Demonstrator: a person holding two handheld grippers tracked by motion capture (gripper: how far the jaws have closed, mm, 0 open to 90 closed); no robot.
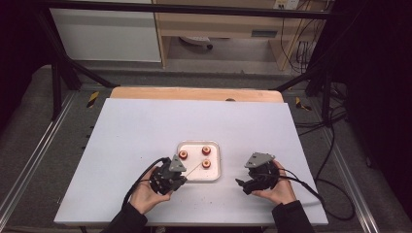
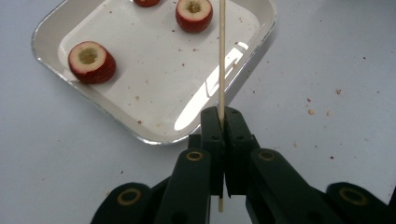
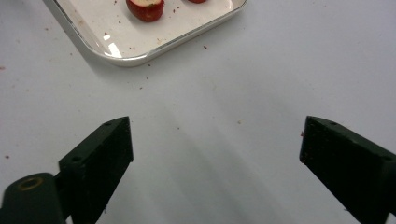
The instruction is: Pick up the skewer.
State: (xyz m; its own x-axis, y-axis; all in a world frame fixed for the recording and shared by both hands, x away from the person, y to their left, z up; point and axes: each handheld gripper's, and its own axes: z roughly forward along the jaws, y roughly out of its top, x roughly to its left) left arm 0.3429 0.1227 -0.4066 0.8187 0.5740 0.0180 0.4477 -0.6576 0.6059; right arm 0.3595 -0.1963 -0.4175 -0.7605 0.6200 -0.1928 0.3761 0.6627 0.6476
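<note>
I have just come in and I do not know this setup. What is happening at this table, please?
A person works at a white table with two tools. The left hand-held gripper is shut on a thin wooden skewer, which points over a white square tray holding three red cored fruit pieces. The right hand-held gripper is open and holds nothing, above bare table beside the tray. No piece is on the skewer yet.

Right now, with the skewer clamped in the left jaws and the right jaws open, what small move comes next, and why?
Probably bring the right gripper to the nearest cored fruit piece in the tray. Its jaws stand wide with nothing between them, beside the tray, while the left gripper holds the skewer over the tray, no piece on it.
</note>
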